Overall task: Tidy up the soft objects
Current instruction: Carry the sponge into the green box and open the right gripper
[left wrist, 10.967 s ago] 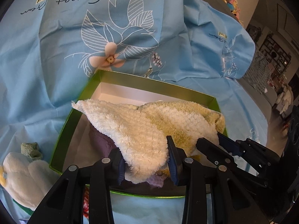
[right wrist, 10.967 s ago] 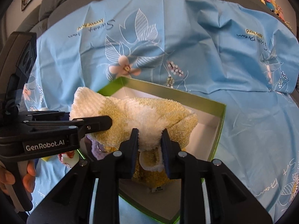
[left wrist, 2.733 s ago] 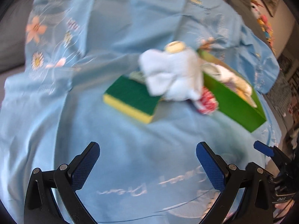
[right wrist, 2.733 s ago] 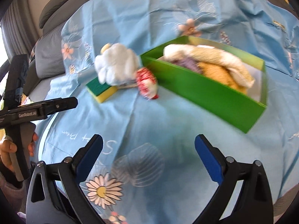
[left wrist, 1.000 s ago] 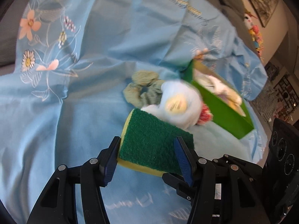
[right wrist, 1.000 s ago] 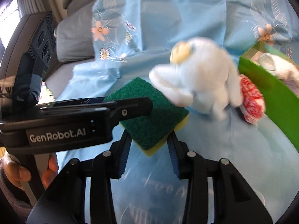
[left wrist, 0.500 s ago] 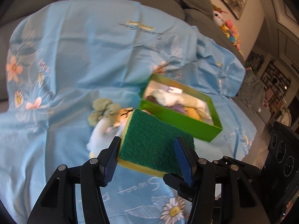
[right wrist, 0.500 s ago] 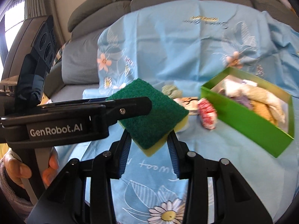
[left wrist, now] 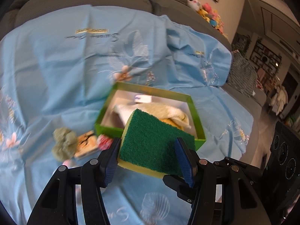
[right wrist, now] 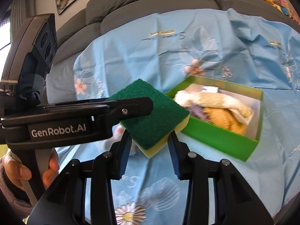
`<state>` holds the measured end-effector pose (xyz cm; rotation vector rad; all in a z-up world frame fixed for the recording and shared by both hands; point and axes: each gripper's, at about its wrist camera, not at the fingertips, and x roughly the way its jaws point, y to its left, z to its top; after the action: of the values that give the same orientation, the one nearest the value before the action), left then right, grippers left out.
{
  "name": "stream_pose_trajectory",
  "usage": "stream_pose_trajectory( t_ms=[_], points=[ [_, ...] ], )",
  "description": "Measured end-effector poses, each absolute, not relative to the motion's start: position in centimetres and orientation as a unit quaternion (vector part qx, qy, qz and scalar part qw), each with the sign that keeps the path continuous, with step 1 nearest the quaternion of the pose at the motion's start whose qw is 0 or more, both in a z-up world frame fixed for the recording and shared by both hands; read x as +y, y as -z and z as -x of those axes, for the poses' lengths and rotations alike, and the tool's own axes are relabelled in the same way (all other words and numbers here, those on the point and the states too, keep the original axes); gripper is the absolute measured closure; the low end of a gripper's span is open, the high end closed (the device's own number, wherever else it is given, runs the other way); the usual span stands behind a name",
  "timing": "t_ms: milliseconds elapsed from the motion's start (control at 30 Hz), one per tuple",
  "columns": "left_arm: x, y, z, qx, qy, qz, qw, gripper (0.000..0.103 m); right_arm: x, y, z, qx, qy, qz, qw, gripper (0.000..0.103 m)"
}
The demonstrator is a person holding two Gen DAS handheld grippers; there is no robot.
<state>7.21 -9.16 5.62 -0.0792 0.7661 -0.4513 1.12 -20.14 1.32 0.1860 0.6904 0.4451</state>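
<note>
A sponge [left wrist: 153, 140] with a dark green scouring top and a yellow body hangs above the blue cloth, held from two sides. My left gripper [left wrist: 148, 158] is shut on its long sides, and its finger [right wrist: 131, 108] lies across the sponge [right wrist: 150, 112] in the right wrist view. My right gripper [right wrist: 149, 151] is shut on the sponge's near corner. Just beyond the sponge stands the green box [left wrist: 150, 90], with cream and yellow towels [left wrist: 168, 110] and something purple inside. In the right wrist view the box [right wrist: 219, 138] is to the right of the sponge.
On the cloth left of the box lie a grey-green fuzzy piece [left wrist: 63, 142], an orange striped item [left wrist: 86, 142] and a red-and-white item [left wrist: 104, 142]. A grey sofa back [right wrist: 150, 5] rises behind. A hand [right wrist: 18, 170] holds the left gripper's handle.
Both grippers, still shut on the sponge, have lifted it off the cloth and carried it up towards the green box. The white plush and the small items are left behind on the cloth.
</note>
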Motion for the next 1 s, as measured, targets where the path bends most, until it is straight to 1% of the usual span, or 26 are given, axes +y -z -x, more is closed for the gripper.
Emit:
stream_pose_trajectory(
  t_ms=[267, 400, 700, 867, 1000],
  points=[
    [-14.3, -7.3, -13.4, 0.369, 0.252, 0.026, 0.894, 0.044, -25.5, -2.1, -6.2, 0.327, -0.174, -0.094, 0.924, 0.064],
    [-16.5, -7.0, -16.9, 0.382, 0.262, 0.028, 0.886, 0.044, -27.8, -2.0, -9.1, 0.335, -0.158, -0.097, 0.924, 0.064],
    [-18.2, -1.1, -23.1, 0.442, 0.246, 0.045, 0.861, 0.044, -29.1, 2.7, -15.2, 0.399, -0.143, -0.085, 0.902, 0.064],
    [-17.9, 1.3, -24.1, 0.463, 0.241, 0.058, 0.851, 0.044, -29.0, 5.0, -16.6, 0.432, -0.142, -0.085, 0.887, 0.064],
    [-17.8, 2.3, -24.3, 0.471, 0.243, 0.052, 0.846, 0.044, -28.5, 6.3, -17.2, 0.455, -0.141, -0.085, 0.875, 0.062]
  ],
)
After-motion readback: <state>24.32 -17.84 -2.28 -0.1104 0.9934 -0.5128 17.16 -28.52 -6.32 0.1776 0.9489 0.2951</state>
